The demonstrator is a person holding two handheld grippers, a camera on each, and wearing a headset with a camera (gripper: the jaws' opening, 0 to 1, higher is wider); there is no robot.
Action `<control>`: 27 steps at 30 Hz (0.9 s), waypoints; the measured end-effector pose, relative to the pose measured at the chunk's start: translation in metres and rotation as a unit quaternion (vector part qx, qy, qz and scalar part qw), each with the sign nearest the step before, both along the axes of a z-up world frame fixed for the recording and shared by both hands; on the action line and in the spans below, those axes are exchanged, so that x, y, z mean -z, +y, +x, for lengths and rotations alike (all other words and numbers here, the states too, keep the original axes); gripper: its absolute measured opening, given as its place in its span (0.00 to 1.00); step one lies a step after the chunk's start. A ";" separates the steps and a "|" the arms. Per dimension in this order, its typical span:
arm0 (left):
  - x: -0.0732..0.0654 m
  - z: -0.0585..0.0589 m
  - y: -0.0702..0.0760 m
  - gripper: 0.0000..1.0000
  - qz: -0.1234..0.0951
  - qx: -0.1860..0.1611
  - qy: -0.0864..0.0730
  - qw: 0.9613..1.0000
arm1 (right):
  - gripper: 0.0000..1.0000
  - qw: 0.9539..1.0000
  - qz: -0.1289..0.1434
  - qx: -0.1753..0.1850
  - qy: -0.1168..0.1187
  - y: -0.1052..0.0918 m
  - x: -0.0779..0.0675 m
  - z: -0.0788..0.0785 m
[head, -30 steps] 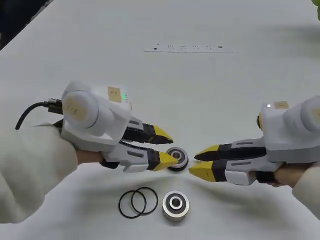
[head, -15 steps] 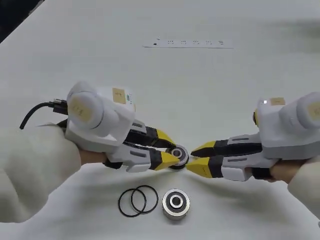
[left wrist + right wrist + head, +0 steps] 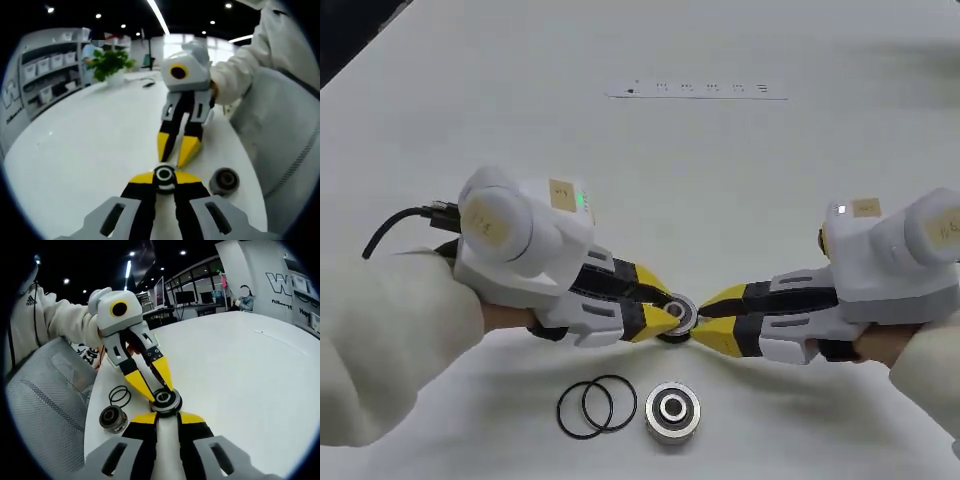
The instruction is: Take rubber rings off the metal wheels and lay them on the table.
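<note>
1. Left hand-held gripper (image 3: pixel 670 308): jaws pressed onto the metal wheel (image 3: pixel 680 313), one yellow tip on each side of it. The wheel is held over the table (image 3: pixel 740 180), toward its near edge.
2. Right hand-held gripper (image 3: pixel 695 318): faces the left one, tips at the same wheel's rim. The jaws stand slightly apart; cannot tell whether they pinch anything.
3. Right gripper view: the held wheel carries a dark band around its rim.
4. Two rubber rings (image 3: pixel 597 404) lie flat and overlapping on the table, between the grippers and the near edge.
5. Second metal wheel (image 3: pixel 672 411) lies flat just beside the rings, on their right.
</note>
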State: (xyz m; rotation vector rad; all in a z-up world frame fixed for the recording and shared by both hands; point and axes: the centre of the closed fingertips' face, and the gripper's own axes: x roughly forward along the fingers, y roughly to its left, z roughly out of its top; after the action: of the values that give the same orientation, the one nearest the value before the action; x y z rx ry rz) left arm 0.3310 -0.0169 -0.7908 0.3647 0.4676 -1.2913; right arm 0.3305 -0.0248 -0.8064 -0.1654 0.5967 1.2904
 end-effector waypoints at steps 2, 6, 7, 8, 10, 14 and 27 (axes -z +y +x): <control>0.000 -0.001 0.000 0.14 0.000 0.003 0.000 1.000 | 0.12 1.000 0.000 -0.003 0.001 0.001 0.000 -0.002; 0.001 -0.001 0.000 0.14 0.001 0.004 0.000 1.000 | 0.10 1.000 -0.005 -0.016 -0.018 0.003 -0.001 -0.005; 0.001 -0.001 0.000 0.14 0.001 0.004 0.001 1.000 | 0.09 1.000 -0.007 -0.018 -0.020 0.003 -0.001 -0.005; 0.001 -0.001 0.000 0.14 0.000 0.003 0.001 1.000 | 0.07 0.999 -0.011 -0.020 -0.024 0.003 0.000 -0.005; 0.001 -0.002 -0.001 0.14 -0.002 0.003 0.004 1.000 | 0.03 0.999 -0.012 -0.022 -0.032 0.003 0.000 -0.004; 0.001 -0.002 -0.001 0.14 -0.002 0.004 0.003 1.000 | 0.02 0.999 -0.015 -0.020 -0.032 0.003 0.001 -0.003; 0.002 -0.003 -0.003 0.13 0.002 0.010 -0.009 1.000 | 0.00 0.999 -0.002 0.031 0.025 -0.001 0.002 0.002</control>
State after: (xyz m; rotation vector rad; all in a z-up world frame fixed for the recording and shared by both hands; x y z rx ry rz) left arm 0.3283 -0.0199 -0.7925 0.3849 0.4525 -1.3050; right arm 0.3328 -0.0262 -0.8081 -0.1167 0.6430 1.2358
